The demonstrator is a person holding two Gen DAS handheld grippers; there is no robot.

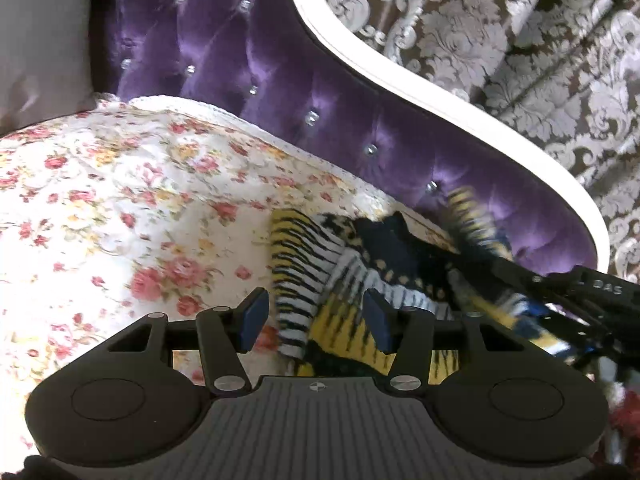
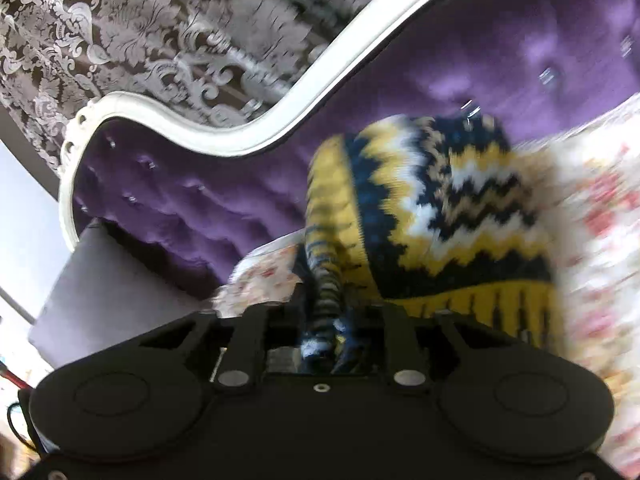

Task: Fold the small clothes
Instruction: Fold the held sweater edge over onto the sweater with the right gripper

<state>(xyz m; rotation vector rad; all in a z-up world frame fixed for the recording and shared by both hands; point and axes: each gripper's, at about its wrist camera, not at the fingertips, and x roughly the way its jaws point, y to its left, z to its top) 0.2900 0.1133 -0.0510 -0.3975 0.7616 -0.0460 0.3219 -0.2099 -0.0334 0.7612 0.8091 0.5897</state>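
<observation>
The small yellow, navy and white zigzag-knit garment [image 1: 352, 276] lies crumpled on the floral quilted bedspread [image 1: 120, 208], near the bed's edge by the tufted purple velvet headboard [image 1: 240, 64]. Your right gripper [image 2: 324, 320] has its fingers pinched on a bunched fold of the knit, which rises from the bedspread in front of it. Your left gripper [image 1: 316, 316] stands half open over the nearer hem, its blue pads not pressing on anything. You seem to be lifting to spread it; next, close the left on a corner and pull flat.
</observation>
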